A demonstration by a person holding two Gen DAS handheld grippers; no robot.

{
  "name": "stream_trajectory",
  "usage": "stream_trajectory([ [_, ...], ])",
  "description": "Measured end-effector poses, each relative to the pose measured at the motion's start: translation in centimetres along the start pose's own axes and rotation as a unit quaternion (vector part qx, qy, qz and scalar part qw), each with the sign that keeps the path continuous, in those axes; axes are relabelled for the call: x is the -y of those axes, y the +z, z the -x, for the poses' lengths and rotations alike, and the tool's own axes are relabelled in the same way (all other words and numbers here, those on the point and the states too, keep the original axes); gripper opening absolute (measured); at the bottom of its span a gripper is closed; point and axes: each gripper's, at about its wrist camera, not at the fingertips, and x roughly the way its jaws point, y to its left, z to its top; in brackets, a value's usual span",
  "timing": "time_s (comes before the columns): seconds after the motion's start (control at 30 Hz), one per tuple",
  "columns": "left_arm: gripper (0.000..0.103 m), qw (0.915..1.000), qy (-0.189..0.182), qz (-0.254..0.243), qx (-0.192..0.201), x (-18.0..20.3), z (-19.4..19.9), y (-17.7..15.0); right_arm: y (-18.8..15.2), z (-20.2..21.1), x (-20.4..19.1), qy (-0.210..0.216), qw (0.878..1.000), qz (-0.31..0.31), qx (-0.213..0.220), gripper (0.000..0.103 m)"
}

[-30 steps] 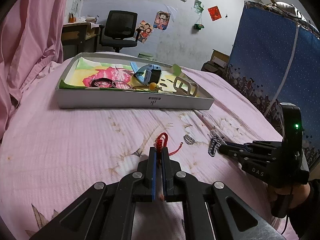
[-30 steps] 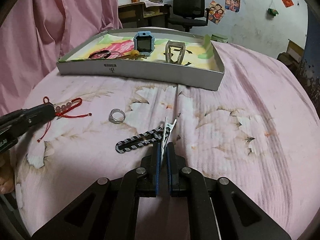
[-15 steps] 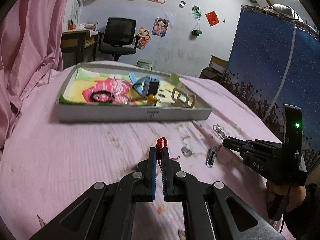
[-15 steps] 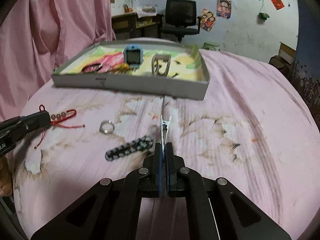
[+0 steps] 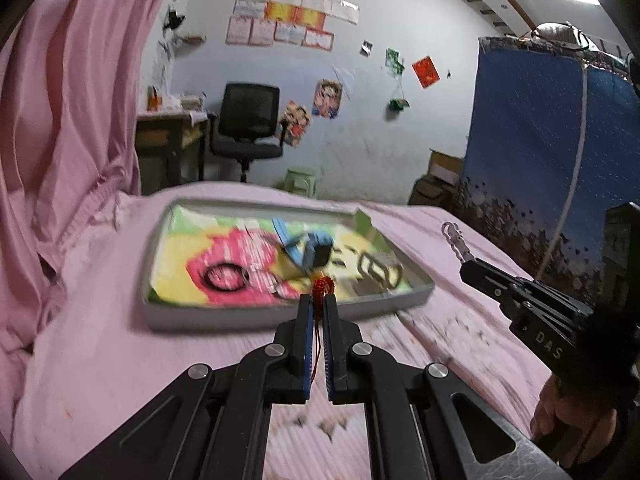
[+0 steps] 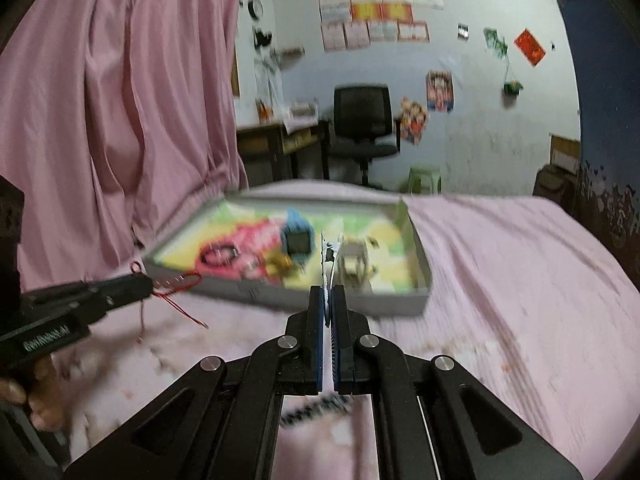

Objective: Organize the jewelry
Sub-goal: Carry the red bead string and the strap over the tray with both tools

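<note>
My left gripper point(image 5: 319, 300) is shut on a red beaded string bracelet point(image 5: 322, 285), held above the pink bedspread, in front of the grey tray point(image 5: 280, 317). From the right wrist view the bracelet point(image 6: 180, 283) dangles its red cords from the left gripper point(image 6: 149, 285). My right gripper point(image 6: 331, 293) is shut on a silver toothed hair clip point(image 6: 330, 254), which sticks up past the fingertips. The left wrist view shows that clip point(image 5: 454, 238) in the air at the right gripper point(image 5: 466, 265). In the tray lie a blue watch point(image 6: 296, 240), a black ring point(image 5: 224, 278) and a beige clasp point(image 5: 380, 270).
A black-and-white striped barrette point(image 6: 316, 414) lies on the bed under my right gripper. A pink curtain point(image 5: 72, 120) hangs on the left, a blue panel point(image 5: 552, 152) stands on the right. An office chair point(image 5: 250, 124) and a desk point(image 5: 168, 136) are beyond the bed.
Both grippers have risen off the bedspread with the bracelet and the clip. The striped barrette stayed on the bed, and the tray now sits closer ahead in both views.
</note>
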Motion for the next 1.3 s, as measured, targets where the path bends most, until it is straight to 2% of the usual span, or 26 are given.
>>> stream_trajectory([
  [0.3, 0.005, 0.9981, 0.041, -0.007, 0.046, -0.6, -0.6, 2.7, 3.2, -0.6, -2.8, 0.013, 0.998, 0.005, 0.064, 0.003],
  [0.6, 0.005, 0.9943, 0.075, -0.020, 0.073, -1.2, -2.4, 4.4, 4.5, -3.4, -3.6, 0.019, 0.996, -0.003, 0.082, 0.003],
  [0.97, 0.005, 0.9926, 0.102, -0.019, 0.063, -2.7, -7.0, 5.4, 5.5, -8.1, -3.9, 0.021, 0.996, -0.002, 0.081, 0.003],
  [1.3, 0.005, 0.9942, 0.104, 0.027, 0.011, -5.3, -10.8, 5.7, 5.0, -12.5, -3.3, 0.011, 0.999, -0.005, 0.041, 0.003],
])
